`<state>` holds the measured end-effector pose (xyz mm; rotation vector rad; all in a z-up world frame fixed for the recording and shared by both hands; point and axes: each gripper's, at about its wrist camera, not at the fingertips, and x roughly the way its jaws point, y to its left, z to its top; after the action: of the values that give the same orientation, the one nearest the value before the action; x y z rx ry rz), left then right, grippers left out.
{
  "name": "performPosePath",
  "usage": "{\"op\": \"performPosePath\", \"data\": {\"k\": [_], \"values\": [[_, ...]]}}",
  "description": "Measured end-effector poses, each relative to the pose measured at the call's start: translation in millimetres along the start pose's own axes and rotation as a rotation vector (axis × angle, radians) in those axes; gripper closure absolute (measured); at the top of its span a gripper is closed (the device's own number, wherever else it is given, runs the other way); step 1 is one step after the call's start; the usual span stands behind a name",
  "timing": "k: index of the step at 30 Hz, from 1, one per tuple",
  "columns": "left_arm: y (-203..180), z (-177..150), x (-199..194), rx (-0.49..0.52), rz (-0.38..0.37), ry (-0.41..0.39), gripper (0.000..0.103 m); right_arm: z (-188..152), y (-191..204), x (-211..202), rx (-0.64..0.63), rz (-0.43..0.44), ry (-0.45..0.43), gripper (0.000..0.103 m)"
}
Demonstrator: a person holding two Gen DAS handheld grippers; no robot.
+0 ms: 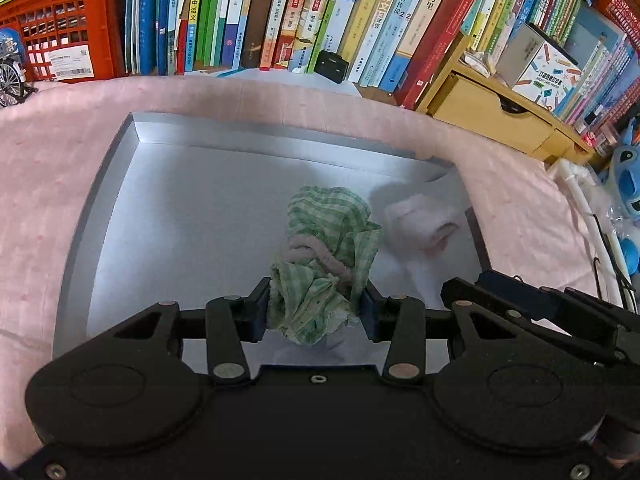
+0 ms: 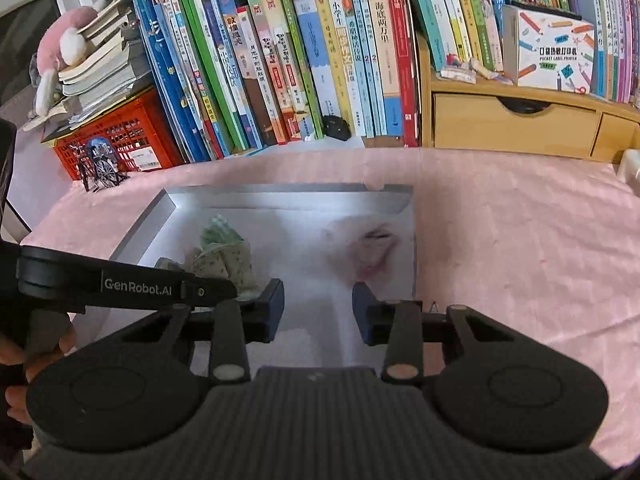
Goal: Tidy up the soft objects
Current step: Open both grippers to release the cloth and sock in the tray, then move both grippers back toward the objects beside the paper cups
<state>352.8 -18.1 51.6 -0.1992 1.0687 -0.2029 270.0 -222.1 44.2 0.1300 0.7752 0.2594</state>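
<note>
A grey tray (image 1: 132, 216) lies on the pink tablecloth. My left gripper (image 1: 316, 310) is shut on a bunched green checked cloth (image 1: 328, 240) with a pink fuzzy loop around it, held over the tray's middle. A rolled pink fluffy cloth (image 1: 420, 224) lies in the tray's right part. In the right wrist view my right gripper (image 2: 318, 312) is open and empty over the tray's near edge (image 2: 152, 232), with the green cloth (image 2: 224, 260) to its left and the pink cloth (image 2: 372, 252) ahead to the right. The left gripper's arm crosses that view at the left.
A row of upright books (image 2: 304, 64) stands behind the tray, with a red crate (image 2: 120, 140) and a small model bicycle (image 2: 102, 170) at the left. A wooden drawer unit (image 2: 512, 124) stands at the right. Pink tablecloth (image 2: 520, 240) stretches right of the tray.
</note>
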Motion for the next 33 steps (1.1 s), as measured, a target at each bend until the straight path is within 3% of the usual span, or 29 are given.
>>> {"op": "performPosePath", "data": {"k": [2, 6, 10, 15, 23, 33], "values": [[0, 0, -1, 0.002, -0.001, -0.002, 0.059, -1, -1, 1, -0.001, -0.005, 0.001, 0.059], [-4, -2, -5, 0.026, 0.011, -0.017, 0.037, -3, -1, -1, -0.001, -0.005, -0.002, 0.058], [-8, -4, -17, 0.06, 0.032, -0.057, 0.026, -2, 2, -8, -0.009, -0.001, -0.022, 0.058], [-12, -9, -38, 0.084, 0.026, -0.095, 0.024, -1, 6, -23, -0.026, 0.001, -0.055, 0.057], [-17, -29, -78, 0.143, 0.015, -0.174, 0.02, -6, 15, -54, -0.07, -0.004, -0.122, 0.043], [-12, -71, -130, 0.202, -0.029, -0.288, 0.017, -29, 34, -107, -0.152, 0.008, -0.24, 0.035]]}}
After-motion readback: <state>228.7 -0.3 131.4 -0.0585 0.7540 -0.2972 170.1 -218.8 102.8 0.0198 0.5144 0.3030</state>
